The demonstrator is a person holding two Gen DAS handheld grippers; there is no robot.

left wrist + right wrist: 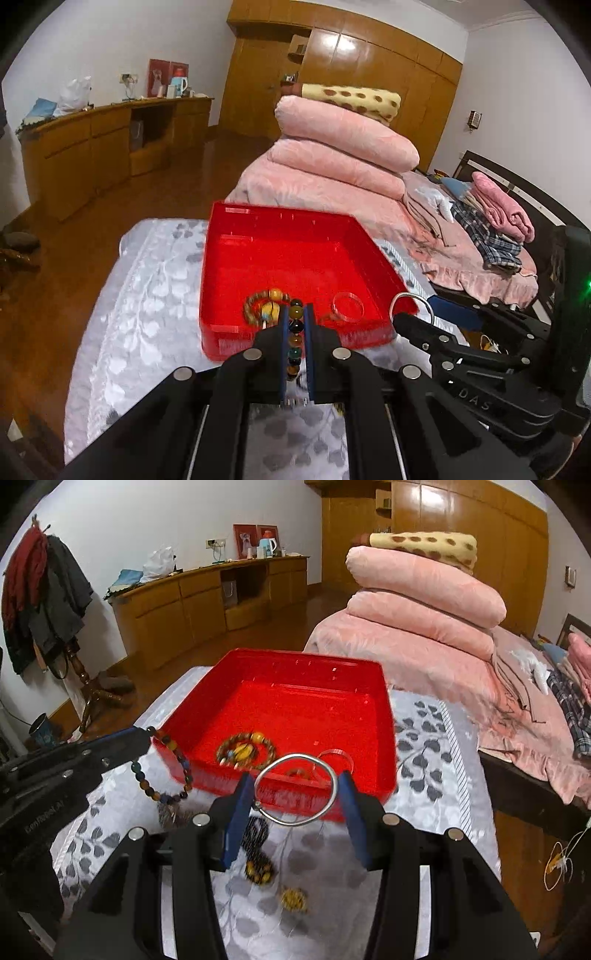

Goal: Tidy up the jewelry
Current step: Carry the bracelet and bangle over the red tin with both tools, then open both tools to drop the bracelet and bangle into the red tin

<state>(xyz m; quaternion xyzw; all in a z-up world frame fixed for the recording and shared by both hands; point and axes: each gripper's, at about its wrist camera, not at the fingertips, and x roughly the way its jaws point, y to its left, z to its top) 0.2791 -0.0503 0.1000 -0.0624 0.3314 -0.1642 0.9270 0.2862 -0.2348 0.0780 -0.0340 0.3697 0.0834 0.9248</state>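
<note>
Nearest, the left gripper (pixel 297 317) pinches a multicoloured bead bracelet (pixel 295 332) between its narrow fingers, while the right gripper (pixel 297 788) clasps a silver bangle (pixel 297 789) across its fingers. Beyond both, more bracelets lie in the red tray (pixel 258 664) on the leaf-patterned surface (pixel 432 760).
</note>
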